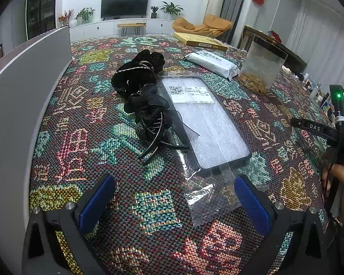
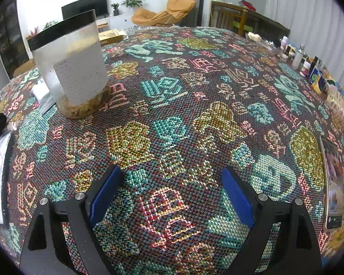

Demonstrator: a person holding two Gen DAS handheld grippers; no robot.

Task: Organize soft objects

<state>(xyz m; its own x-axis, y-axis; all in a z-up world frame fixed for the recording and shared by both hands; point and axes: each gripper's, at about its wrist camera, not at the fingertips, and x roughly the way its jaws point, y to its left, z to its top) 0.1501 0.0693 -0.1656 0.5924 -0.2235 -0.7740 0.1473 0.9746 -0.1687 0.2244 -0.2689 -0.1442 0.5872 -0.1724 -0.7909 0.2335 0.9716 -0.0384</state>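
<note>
1. The left gripper (image 1: 174, 204) is held wide open and empty above the patterned tablecloth (image 1: 84, 105), near the bagged phone case (image 1: 206, 123)
2. The right gripper (image 2: 172, 197) is likewise spread wide, with nothing between its pads
3. The black scrunchie (image 1: 137, 73) and black bow hair claw (image 1: 151, 119) lie touching, left of the case
4. The claw's ribbon overlaps the case, so both could be dragged together if grasped carelessly
5. The plastic jar (image 2: 73, 68) could be knocked by a wide sweep
</note>
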